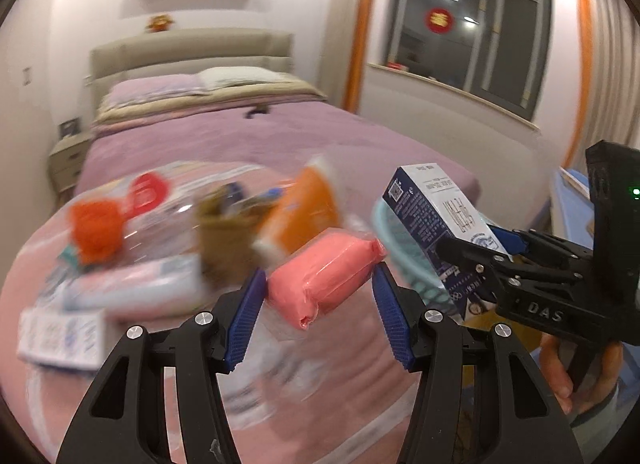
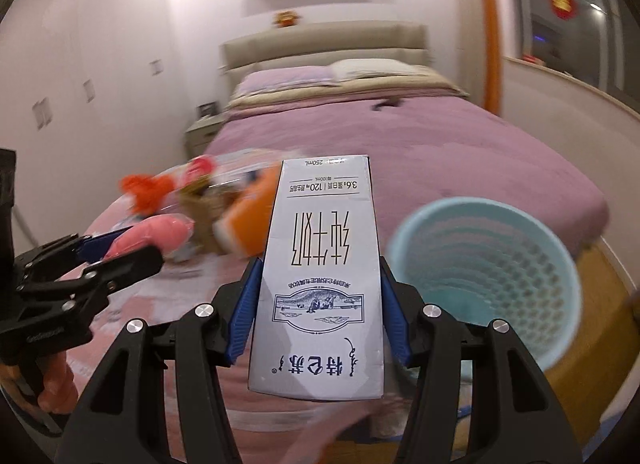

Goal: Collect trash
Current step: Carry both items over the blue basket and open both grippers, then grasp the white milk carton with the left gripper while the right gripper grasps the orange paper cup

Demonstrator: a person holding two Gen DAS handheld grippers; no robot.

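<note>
My left gripper (image 1: 320, 288) is shut on a pink wrapped packet (image 1: 320, 276) and holds it above the pink table; the packet also shows in the right wrist view (image 2: 150, 238). My right gripper (image 2: 318, 296) is shut on a white and blue milk carton (image 2: 320, 276), held upside down to the left of a light blue mesh waste basket (image 2: 492, 284). In the left wrist view the carton (image 1: 436, 212) sits in front of the basket (image 1: 416, 284), whose rim shows behind it.
On the pink table (image 1: 100, 404) lie an orange packet (image 1: 304, 208), a brown paper cup (image 1: 228, 240), a clear bottle with a red cap (image 1: 148, 192), an orange net ball (image 1: 96, 230) and a white box (image 1: 60, 338). A bed (image 1: 260, 136) stands behind.
</note>
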